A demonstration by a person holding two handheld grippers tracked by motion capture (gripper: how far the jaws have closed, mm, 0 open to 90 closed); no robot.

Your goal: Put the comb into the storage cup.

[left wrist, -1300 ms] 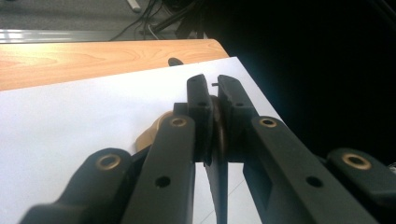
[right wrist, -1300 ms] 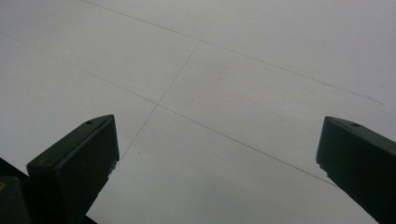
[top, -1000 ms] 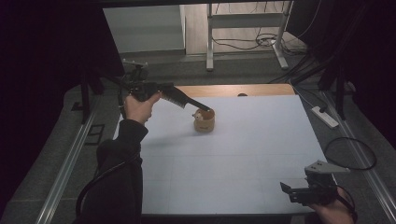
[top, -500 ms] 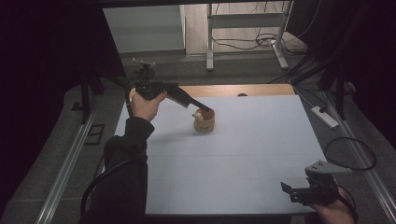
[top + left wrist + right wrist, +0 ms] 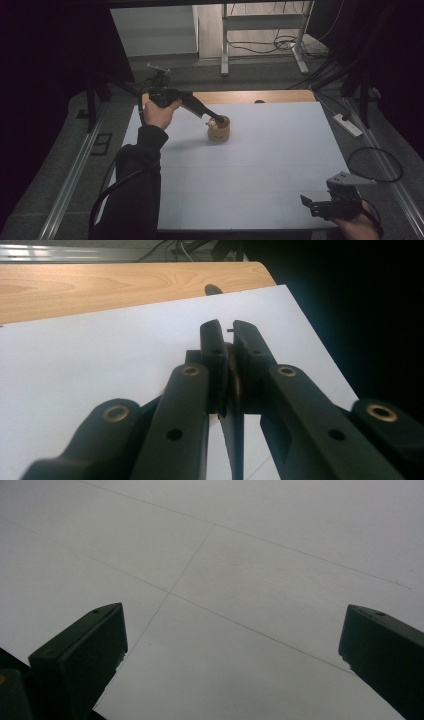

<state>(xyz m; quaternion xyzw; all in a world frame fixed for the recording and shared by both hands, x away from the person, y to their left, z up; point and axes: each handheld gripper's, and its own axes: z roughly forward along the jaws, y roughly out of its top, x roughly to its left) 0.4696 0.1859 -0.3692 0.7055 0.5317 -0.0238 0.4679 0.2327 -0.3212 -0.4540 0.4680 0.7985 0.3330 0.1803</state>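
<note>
1. Since the earlier frame, your left tongs (image 5: 218, 120) have eased a little closer to the wooden cup (image 5: 219, 132) and slightly lower. The cup itself has not shifted, and your right tongs (image 5: 306, 201) have kept their place.
2. Location of the cup: it stands upright on the white table (image 5: 280, 150). The wooden strip at the table's far edge lies just beyond it.
3. State of the left tongs: pressed together. In the left gripper view they pinch a thin tan piece (image 5: 231, 385) between the pads. Whether that piece is the cup's wall or something from inside the cup cannot be told.
4. Governing relation: the tips of the left tongs sit at the cup's rim, directly above its mouth. They slope down into it from the cup's left, where your left hand (image 5: 159, 114) is. A small pale object (image 5: 212, 121) shows at the rim beside the tips.
5. State of the right tongs: spread wide, with nothing between them. They rest well apart from the cup, towards you and to its right.
6. Judgement: the left hand is far nearer, so any lift or release at the cup falls to it. Move along the cup's upright axis to avoid tipping it.
</note>
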